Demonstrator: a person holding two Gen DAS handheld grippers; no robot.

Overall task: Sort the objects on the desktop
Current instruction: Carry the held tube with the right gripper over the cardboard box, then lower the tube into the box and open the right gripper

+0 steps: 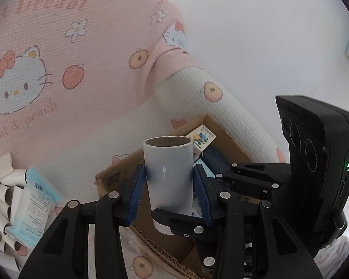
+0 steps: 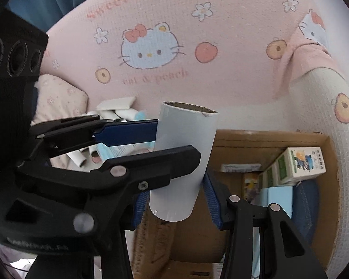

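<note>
A white paper tube point(image 1: 168, 174) with a brown cardboard core stands upright between both grippers, above an open cardboard box point(image 1: 118, 169). My left gripper point(image 1: 169, 186) is shut on the tube's middle, one blue pad on each side. In the right wrist view my right gripper point(image 2: 174, 201) is shut on the lower part of the same tube point(image 2: 183, 153). There the left gripper point(image 2: 176, 141) reaches in from the left and clamps the tube higher up. A black finger point(image 1: 174, 220) of the right gripper crosses the tube's lower end in the left wrist view.
The box point(image 2: 267, 137) holds a cartoon-printed carton point(image 2: 302, 165), a pale blue box point(image 2: 278, 197) and a dark blue item point(image 2: 306, 204). More white tubes point(image 1: 2, 197) and a blue-white packet point(image 1: 35, 200) lie to the left. A pink cat-print cloth point(image 2: 151, 46) rises behind.
</note>
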